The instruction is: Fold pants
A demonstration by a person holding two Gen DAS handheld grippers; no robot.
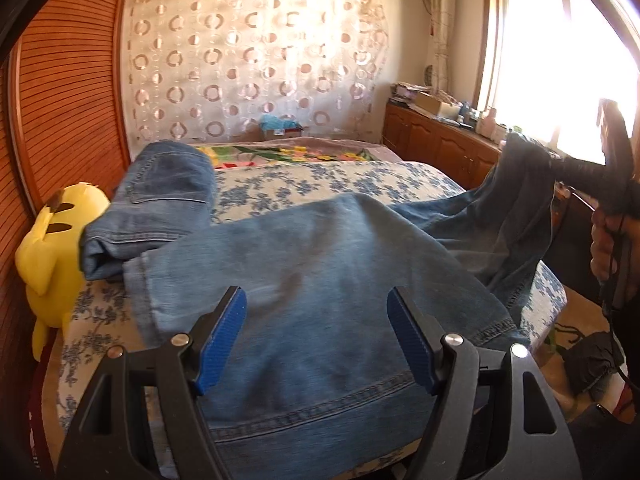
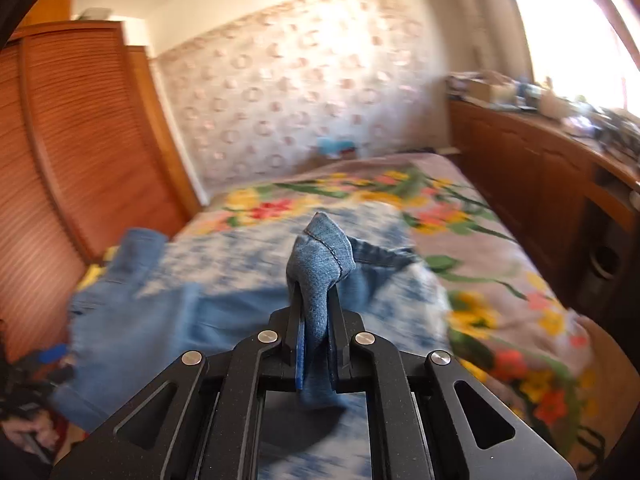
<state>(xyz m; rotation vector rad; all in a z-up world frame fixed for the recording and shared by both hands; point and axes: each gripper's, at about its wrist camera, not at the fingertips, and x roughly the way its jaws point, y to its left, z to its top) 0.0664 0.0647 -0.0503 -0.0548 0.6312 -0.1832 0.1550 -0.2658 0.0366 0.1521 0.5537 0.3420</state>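
Nearest in the left wrist view, the left gripper [image 1: 316, 340] hangs over the bed with its blue-padded jaws spread wide and nothing pinched between them. The pants [image 1: 320, 280], a pair of light blue jeans, lie flat on the bed [image 1: 280, 184] directly below and between the two fingers [image 1: 218, 344]; the pads stand clear of the denim on either side, and whether their tips graze the cloth underneath cannot be told. A stitched seam of the jeans runs across the frame just under the jaws.

From there the jeans stretch away to the right, where the cloth rises off the mattress toward the right gripper [image 1: 560, 164], seen dark against the window [image 1: 560, 60] with a hand [image 1: 608, 240] below it. In the right wrist view, the right gripper [image 2: 318, 308] is clenched tight on a bunched corner of the denim [image 2: 322, 264]: a hemmed, stitched edge sticks up past the fingertips, and more cloth trails down behind the pads.

Farther on the bed, at the left, a second, folded pair of jeans [image 1: 160, 200] lies beside a yellow plush toy [image 1: 52, 248], which sits against the slatted wooden wardrobe [image 1: 72, 92]. Beyond the blue-flowered cover lies a bright floral blanket [image 2: 460, 240], then a curtain with ring patterns [image 1: 256, 64] on the far wall.
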